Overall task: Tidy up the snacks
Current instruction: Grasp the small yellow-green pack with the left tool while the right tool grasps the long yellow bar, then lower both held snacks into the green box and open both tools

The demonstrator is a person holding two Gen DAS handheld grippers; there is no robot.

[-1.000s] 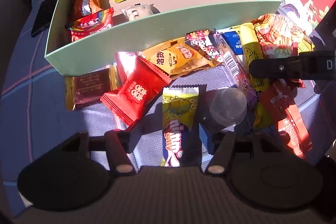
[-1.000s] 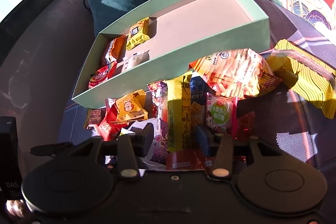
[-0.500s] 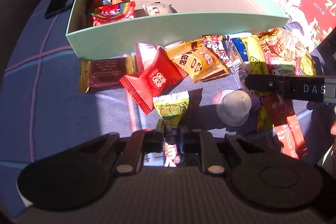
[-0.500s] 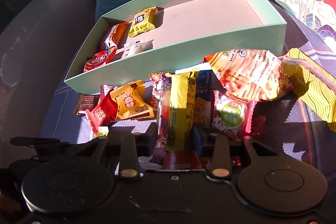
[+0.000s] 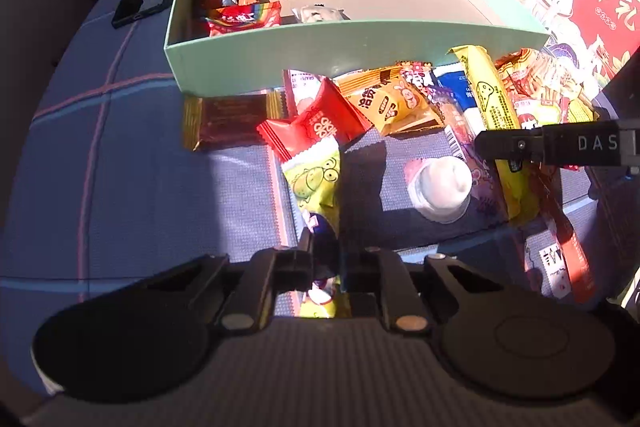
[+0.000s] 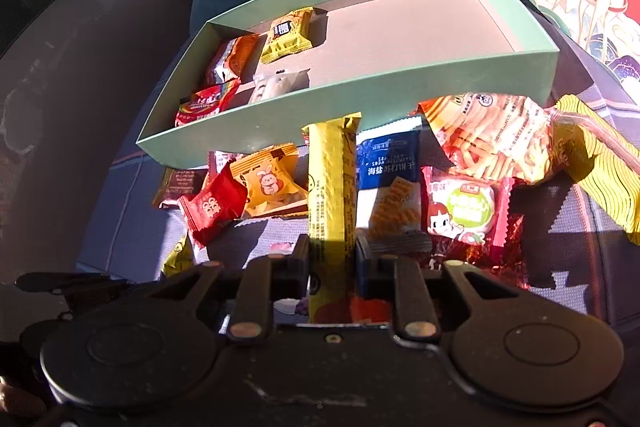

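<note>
A green-and-yellow snack bar [image 5: 316,183] is clamped by the left gripper [image 5: 326,263], and a long yellow bar [image 6: 332,187], around which the jaws have just been closing, is pinched by the right gripper [image 6: 332,267]. Beyond them, loose snacks are heaped on the blue cloth [image 5: 120,167] against the mint-green box [image 6: 360,107], in whose left end four packets are seen.

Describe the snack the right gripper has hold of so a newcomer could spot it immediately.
Find the mint-green box; a pile of snacks lies before its near wall. The long yellow bar runs from that wall back into the right gripper, which is shut on it. It is the only long, narrow, plain-yellow pack there.
</note>
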